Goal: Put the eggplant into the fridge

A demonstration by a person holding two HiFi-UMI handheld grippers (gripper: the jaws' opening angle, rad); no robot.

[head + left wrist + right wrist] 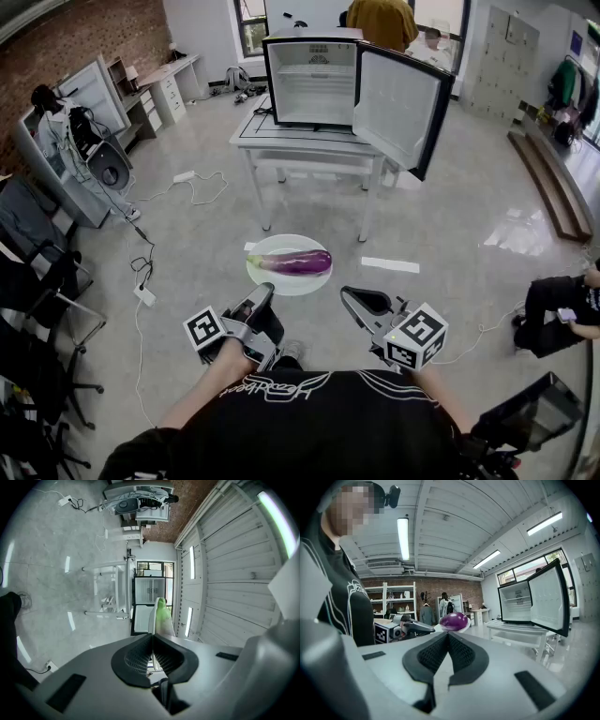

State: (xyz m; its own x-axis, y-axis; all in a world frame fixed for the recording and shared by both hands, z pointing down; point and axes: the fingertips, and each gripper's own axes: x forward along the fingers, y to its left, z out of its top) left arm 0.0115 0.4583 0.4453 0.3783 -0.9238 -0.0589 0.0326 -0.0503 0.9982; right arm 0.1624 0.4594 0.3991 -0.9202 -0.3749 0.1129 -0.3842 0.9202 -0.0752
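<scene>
Left tongs (260, 297) & right tongs (353, 297) both closed w/ nothing in them, eggplant (292, 262) on white plate (267, 279) just ahead, well short of open fridge (309, 89) on table (281, 141); prob. light, glossy-slippery, bruisable, so grab mid-body, gently.

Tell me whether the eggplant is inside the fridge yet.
No, the eggplant lies on the white plate, well short of the open fridge.

The person wears a black T-shirt (309, 427) with white line lettering across its front. The left claw (262, 292) and right claw (351, 296) have pale grey bodies and black meshed pads (433, 656). Each bears a white cube (415, 337) printed with black squares.
</scene>
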